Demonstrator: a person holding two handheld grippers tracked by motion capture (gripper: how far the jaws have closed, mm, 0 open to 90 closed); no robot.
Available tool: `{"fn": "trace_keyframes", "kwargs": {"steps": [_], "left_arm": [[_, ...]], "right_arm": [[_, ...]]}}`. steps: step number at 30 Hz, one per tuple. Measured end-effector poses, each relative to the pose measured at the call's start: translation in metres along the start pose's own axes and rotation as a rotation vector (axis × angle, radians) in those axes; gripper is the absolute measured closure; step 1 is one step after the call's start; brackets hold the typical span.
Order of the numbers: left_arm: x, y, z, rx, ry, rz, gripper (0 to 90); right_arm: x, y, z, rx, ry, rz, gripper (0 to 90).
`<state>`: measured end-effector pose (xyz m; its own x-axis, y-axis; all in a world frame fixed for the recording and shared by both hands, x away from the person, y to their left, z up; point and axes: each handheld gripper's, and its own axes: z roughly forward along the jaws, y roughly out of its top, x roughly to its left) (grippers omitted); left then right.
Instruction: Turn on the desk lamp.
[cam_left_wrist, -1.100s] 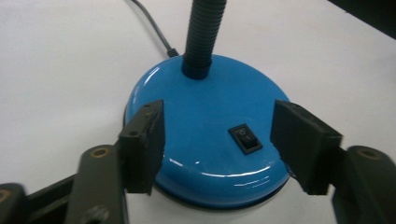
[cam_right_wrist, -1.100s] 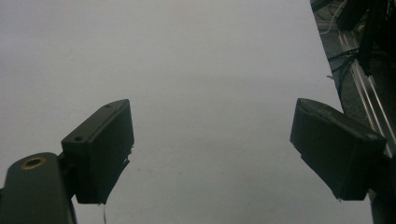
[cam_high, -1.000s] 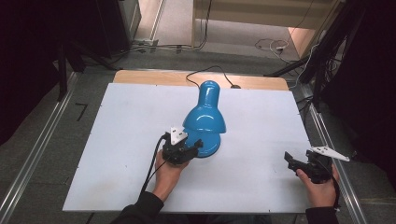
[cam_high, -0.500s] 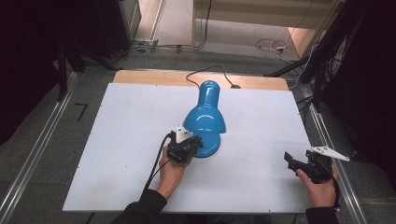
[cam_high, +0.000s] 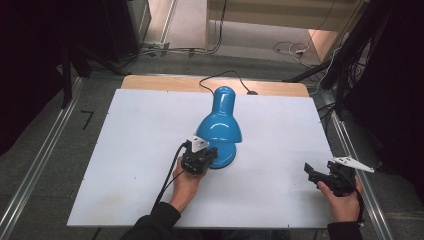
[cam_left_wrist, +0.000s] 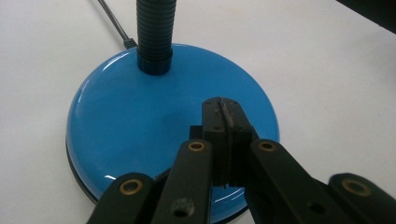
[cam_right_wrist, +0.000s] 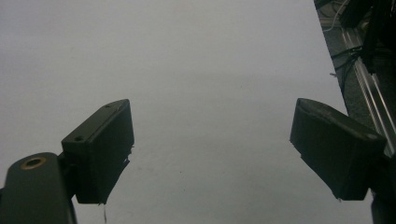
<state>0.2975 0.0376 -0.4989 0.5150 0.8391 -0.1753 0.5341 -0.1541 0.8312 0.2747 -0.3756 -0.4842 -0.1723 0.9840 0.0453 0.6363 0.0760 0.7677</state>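
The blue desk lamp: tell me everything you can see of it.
The blue desk lamp is glossy, seemingly enamelled metal. It stands on the white table near the middle. Its round domed base carries a black ribbed neck, and the bell-shaped shade bends over the base. A black cord runs off the far edge. The left tongs, shut, sit over the base's near side; whether they touch it is unclear.
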Motion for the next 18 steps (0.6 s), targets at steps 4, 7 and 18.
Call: {"fn": "trace_keyframes", "kwargs": {"steps": [4,7,18], "left_arm": [[-0.0005,-0.0009,0.0013,0.007,-0.002,-0.006,90.0],[-0.0007,-0.0019,0.0025,0.009,-0.005,-0.009,90.0],[-0.0005,-0.0047,0.0024,0.001,-0.011,0.000,90.0]], "right_arm": [[-0.0003,0.0000,0.0000,-0.001,0.001,-0.001,12.3],[-0.0005,0.0000,0.0000,-0.003,0.001,-0.002,12.2],[-0.0004,-0.0001,-0.0004,-0.001,0.001,0.001,12.3]]}}
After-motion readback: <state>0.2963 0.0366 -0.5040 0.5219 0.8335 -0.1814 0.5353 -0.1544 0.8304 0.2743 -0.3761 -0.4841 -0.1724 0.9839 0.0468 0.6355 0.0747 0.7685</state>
